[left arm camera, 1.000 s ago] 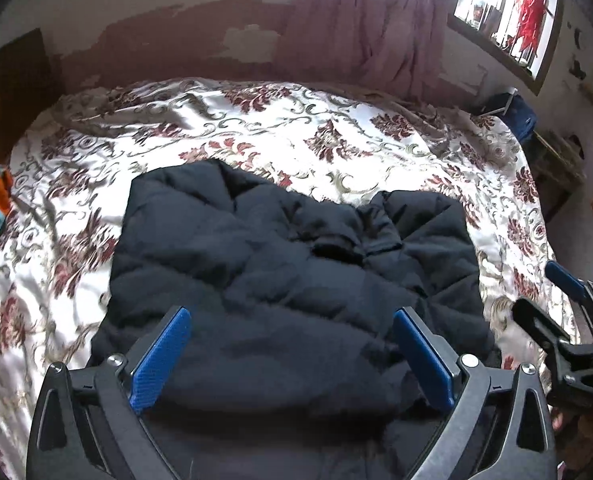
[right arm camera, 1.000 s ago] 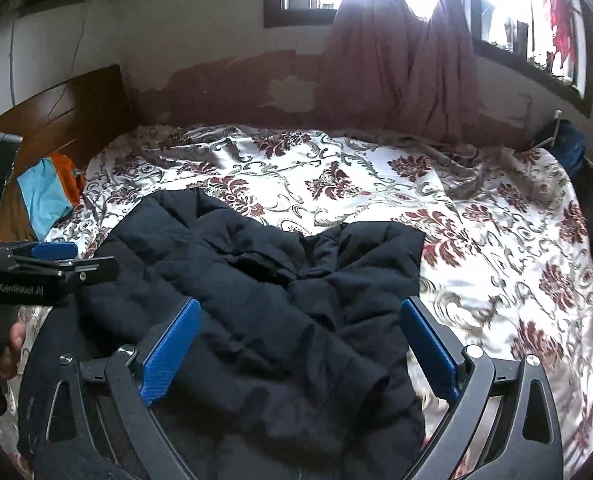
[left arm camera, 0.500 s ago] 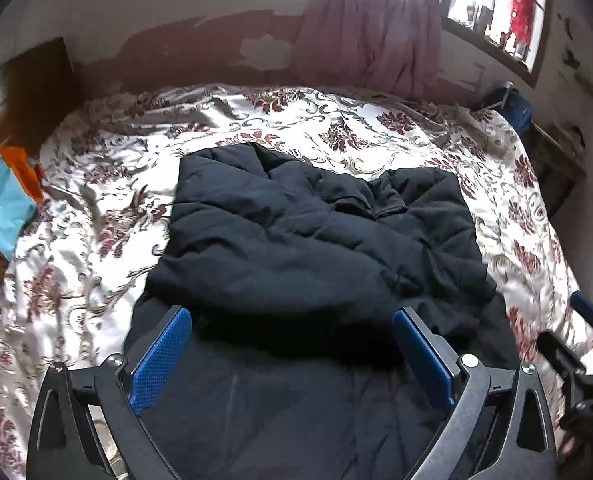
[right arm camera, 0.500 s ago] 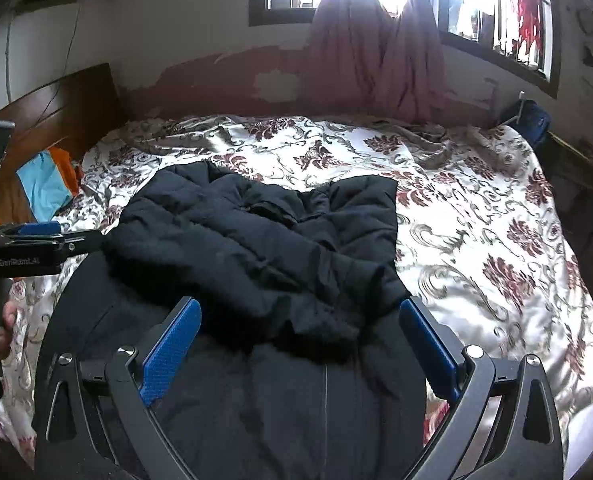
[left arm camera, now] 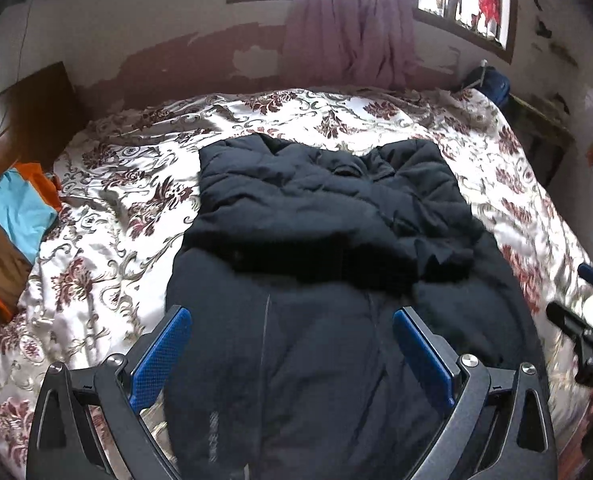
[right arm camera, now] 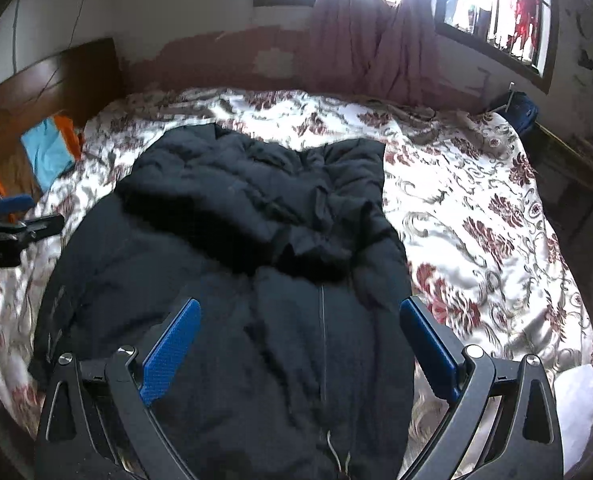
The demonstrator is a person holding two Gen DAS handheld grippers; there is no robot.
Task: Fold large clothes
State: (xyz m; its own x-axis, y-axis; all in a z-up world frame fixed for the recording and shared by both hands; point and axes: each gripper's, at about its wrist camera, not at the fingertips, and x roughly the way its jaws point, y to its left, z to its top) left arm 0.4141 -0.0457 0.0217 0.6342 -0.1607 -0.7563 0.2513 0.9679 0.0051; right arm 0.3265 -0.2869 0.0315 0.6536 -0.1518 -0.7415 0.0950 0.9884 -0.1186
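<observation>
Dark jacket (left arm camera: pixel 336 280) on floral bedspread (left arm camera: pixel 116 208); both grippers' fingers (left arm camera: pixel 164 356) (right arm camera: pixel 428 352) wide apart, empty.

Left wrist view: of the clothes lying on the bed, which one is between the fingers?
The dark padded jacket, spread mid-bed with its top folded over. The turquoise and orange garments lie off at the left edge by the headboard.

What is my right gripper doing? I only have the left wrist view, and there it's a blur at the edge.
Observer: The right gripper is open and empty, above the jacket's lower half.
Operator: Anything on the bed to its right?
Observer: A white object lies near the bedspread's near right corner; I can't tell what.
Operator: And at the near hem?
Observer: A pale cord shows below the zip.
</observation>
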